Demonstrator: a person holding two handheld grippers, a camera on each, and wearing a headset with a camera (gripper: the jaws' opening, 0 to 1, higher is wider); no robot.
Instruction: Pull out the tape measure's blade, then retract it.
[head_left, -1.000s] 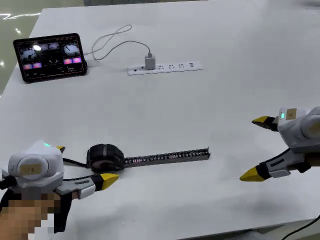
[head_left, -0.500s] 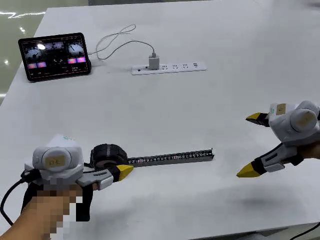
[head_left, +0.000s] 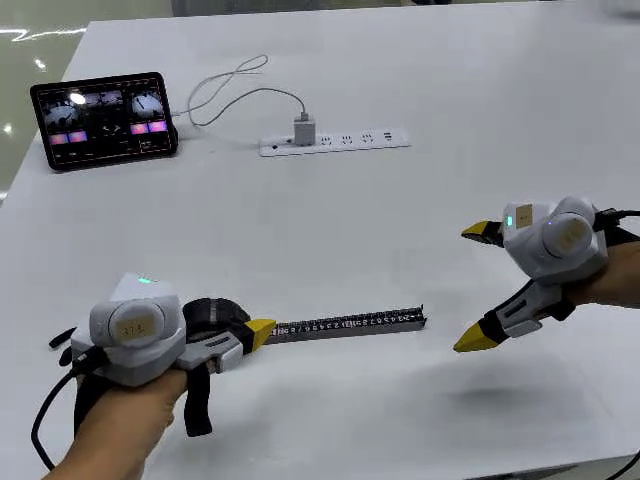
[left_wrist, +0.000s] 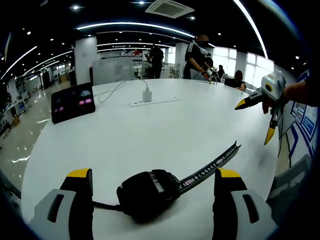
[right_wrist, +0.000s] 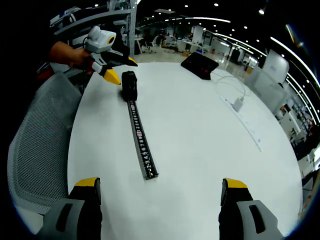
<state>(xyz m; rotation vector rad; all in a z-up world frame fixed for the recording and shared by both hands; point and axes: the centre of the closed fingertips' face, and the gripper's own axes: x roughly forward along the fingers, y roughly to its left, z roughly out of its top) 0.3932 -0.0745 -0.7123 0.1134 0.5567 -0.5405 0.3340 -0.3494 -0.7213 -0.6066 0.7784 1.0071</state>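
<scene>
**Head view: tape measure (head_left: 212, 313) lying on the surface (head_left: 420, 210) w/ blade (head_left: 350, 322) pulled out**

I'm looking down on a white surface. The tape measure's black case is sitting flat near the front-left. The blade is running out of it to the right, lying flat, w/ its end reaching approx the middle of the front area.

In the left gripper view, the left tongs (left_wrist: 153, 175) are reaching around the case. The yellow-tipped jaws are standing apart, one on each side, w/ a gap showing btwn each jaw and the case, so I'm not seeing anything clamped. In the head view a hand (head_left: 125, 425) is gripping the handle of these tongs at bottom left, and the near yellow tip is sitting just beside the spot where the blade leaves the case.

The right tongs (head_left: 472, 287) are hanging over the surface just past the blade's free end, jaws spread wide and carrying nothing. In the right gripper view, the blade is running straight away toward the case from btwn the jaws, and its end is stopping short of both tips.

At the back-left, a tablet (head_left: 103, 118) is standing propped w/ its screen lit. Right of it, a power strip (head_left: 335, 141) is lying w/ a white charger (head_left: 303, 129) plugged in. A white cable (head_left: 230, 85) is looping from the charger toward the tablet.

A grey mesh chair (right_wrist: 40, 150) is showing beside the surface in the right gripper view.
</scene>
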